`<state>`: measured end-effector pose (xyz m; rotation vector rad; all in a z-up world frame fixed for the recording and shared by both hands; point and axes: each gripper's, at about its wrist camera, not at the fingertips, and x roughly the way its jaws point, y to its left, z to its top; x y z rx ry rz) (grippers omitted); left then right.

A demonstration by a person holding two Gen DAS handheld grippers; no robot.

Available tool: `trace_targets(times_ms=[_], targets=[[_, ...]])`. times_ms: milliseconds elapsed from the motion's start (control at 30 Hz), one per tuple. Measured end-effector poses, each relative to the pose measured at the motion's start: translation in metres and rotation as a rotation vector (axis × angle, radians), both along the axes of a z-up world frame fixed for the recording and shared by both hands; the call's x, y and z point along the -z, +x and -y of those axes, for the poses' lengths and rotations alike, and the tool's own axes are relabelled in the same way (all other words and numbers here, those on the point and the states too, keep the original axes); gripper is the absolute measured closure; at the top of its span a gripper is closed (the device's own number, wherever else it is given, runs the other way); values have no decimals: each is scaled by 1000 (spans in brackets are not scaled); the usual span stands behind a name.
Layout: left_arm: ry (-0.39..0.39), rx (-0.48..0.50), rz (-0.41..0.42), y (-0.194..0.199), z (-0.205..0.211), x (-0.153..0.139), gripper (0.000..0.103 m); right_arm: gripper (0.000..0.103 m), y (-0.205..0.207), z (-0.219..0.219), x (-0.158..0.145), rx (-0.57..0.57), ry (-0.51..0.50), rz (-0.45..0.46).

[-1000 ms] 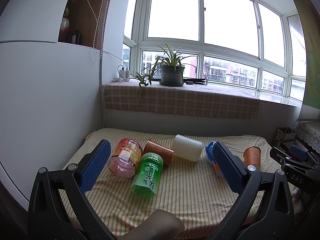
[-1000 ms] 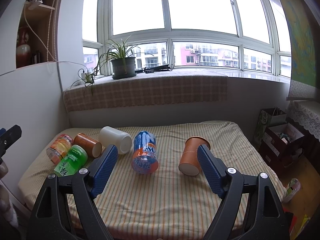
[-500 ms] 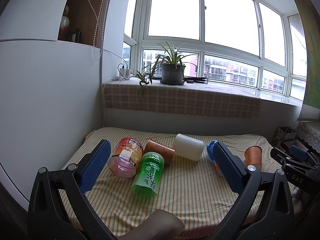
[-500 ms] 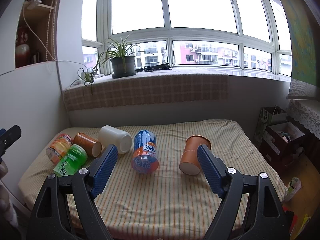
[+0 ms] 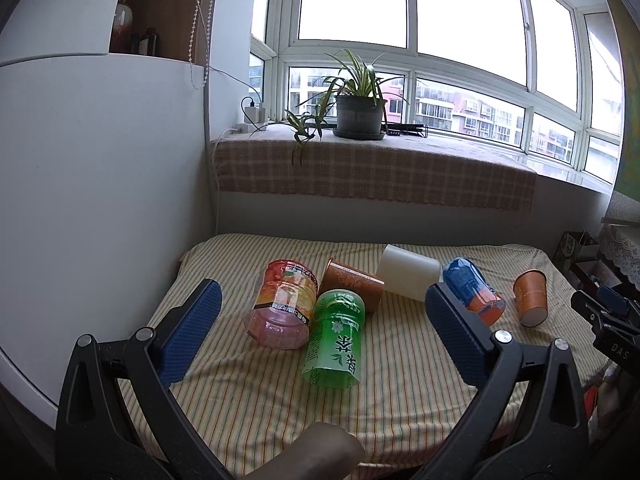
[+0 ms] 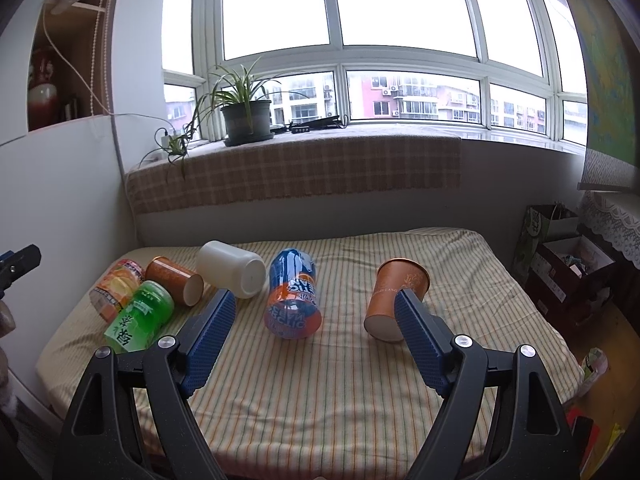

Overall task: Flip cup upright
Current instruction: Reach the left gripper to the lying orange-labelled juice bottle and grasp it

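Observation:
Several cups lie on their sides on a striped cloth-covered table (image 6: 340, 384). An orange paper cup (image 6: 394, 300) lies alone at the right, also in the left wrist view (image 5: 530, 298). A blue-orange cup (image 6: 294, 294), a white cup (image 6: 232, 274), a brown paper cup (image 6: 174, 286), a green cup (image 6: 140, 316) and a pink-orange cup (image 5: 282, 304) lie at the left. My right gripper (image 6: 314, 312) is open and empty, above the table's near part. My left gripper (image 5: 320, 306) is open and empty, in front of the green cup (image 5: 336, 338).
A white wall panel (image 5: 100, 180) borders the table's left side. A checked-cloth window ledge (image 6: 296, 168) with a potted plant (image 6: 246, 120) runs behind. Boxes and bags (image 6: 560, 248) stand on the floor at the right.
Both grippers stay open. The left wrist view has shifted slightly, with the cups a little lower and nearer. The cups have not moved.

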<state>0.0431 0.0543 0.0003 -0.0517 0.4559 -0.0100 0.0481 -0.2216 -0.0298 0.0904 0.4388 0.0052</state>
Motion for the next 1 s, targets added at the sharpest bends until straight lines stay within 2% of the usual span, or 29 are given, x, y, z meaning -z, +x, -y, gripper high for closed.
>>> trace_targets(times_ms=[233,300,400,667,867,1000], targets=[[-35,62,-186,58,-37,8,0,22,5,0,4,-2,5,-11],[-73,94,-248,75,-46,10,0,22,6,1,5,1,7,-15],[-137,91,-329,101,-59,17,0,22,8,4,7,7,14,-22],[-230,134,-520,156,-72,50,0,22,13,10,12,18,3,-47],[-223,145,-644,191,-74,74,0,22,11,17,19,30,5,-67],[-203,136,-692,208,-78,88,1,22,10,22,22,42,9,-79]])
